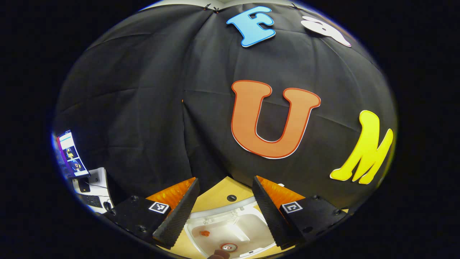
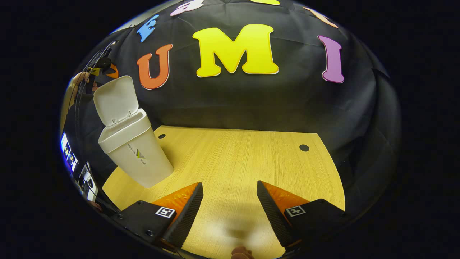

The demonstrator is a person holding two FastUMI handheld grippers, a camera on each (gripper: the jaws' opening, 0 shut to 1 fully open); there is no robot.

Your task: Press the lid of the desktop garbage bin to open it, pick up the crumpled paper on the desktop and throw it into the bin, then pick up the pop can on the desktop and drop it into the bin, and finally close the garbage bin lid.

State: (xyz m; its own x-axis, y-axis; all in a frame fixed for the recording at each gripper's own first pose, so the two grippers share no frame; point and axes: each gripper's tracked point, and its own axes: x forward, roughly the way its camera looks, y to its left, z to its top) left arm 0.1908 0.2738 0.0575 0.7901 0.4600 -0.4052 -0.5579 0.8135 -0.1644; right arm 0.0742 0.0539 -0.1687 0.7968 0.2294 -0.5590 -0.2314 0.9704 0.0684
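In the left gripper view I look down into the white bin (image 1: pixel 201 244), whose mouth lies between my fingers. The pop can (image 1: pixel 229 247) rests on the bin's bottom with its round top facing up, and a small orange scrap (image 1: pixel 205 233) lies beside it. My left gripper (image 1: pixel 225 183) is open and holds nothing. In the right gripper view the bin (image 2: pixel 138 158) stands at the table's left with its lid (image 2: pixel 116 99) raised upright. The left gripper (image 2: pixel 102 68) hangs above and behind that lid. My right gripper (image 2: pixel 230 185) is open and hovers over bare wood.
The wooden table (image 2: pixel 244 154) has two small round holes (image 2: pixel 304 148) near its far edge. A side desk (image 1: pixel 97 180) with a monitor (image 1: pixel 72 154) and a keyboard stands at the far left in the left gripper view. The black cloth wall closes off the back.
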